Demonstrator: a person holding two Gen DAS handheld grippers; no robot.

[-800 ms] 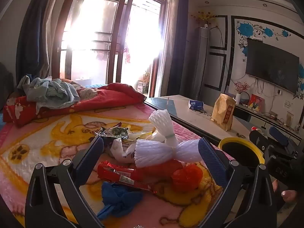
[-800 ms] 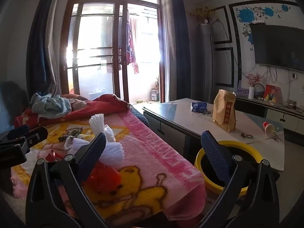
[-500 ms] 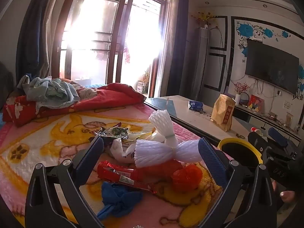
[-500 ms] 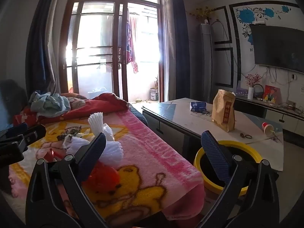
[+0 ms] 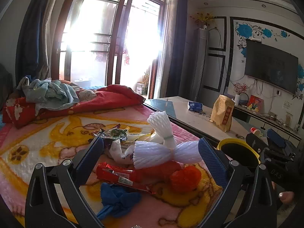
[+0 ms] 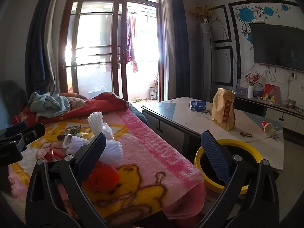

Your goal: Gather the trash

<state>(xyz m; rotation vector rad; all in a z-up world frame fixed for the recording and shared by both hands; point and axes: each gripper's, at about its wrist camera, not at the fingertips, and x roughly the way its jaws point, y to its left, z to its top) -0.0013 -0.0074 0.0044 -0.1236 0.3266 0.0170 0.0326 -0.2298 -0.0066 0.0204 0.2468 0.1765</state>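
Note:
A heap of trash lies on the pink blanket (image 5: 47, 148): white foam fruit nets (image 5: 163, 152), a red wrapper (image 5: 121, 176), an orange foam net (image 5: 185, 178), a blue glove (image 5: 117, 195), a white bag (image 5: 121, 150) and a dark foil wrapper (image 5: 114, 133). My left gripper (image 5: 151, 161) is open and empty, just above and short of the heap. My right gripper (image 6: 152, 153) is open and empty, over the blanket's right edge (image 6: 163, 163). A yellow-rimmed black bin (image 6: 245, 148) stands on the floor right of the bed; it also shows in the left wrist view (image 5: 237, 152).
A low table (image 6: 190, 121) beside the bed carries a brown paper bag (image 6: 224, 110), a blue packet (image 6: 197, 105) and a tipped red cup (image 6: 267, 127). Red bedding and clothes (image 5: 57, 98) are piled at the far end. The TV wall is at right.
Both grippers have drifted only slightly; the right one edged a little forward and left. Nothing was taken hold of or let go.

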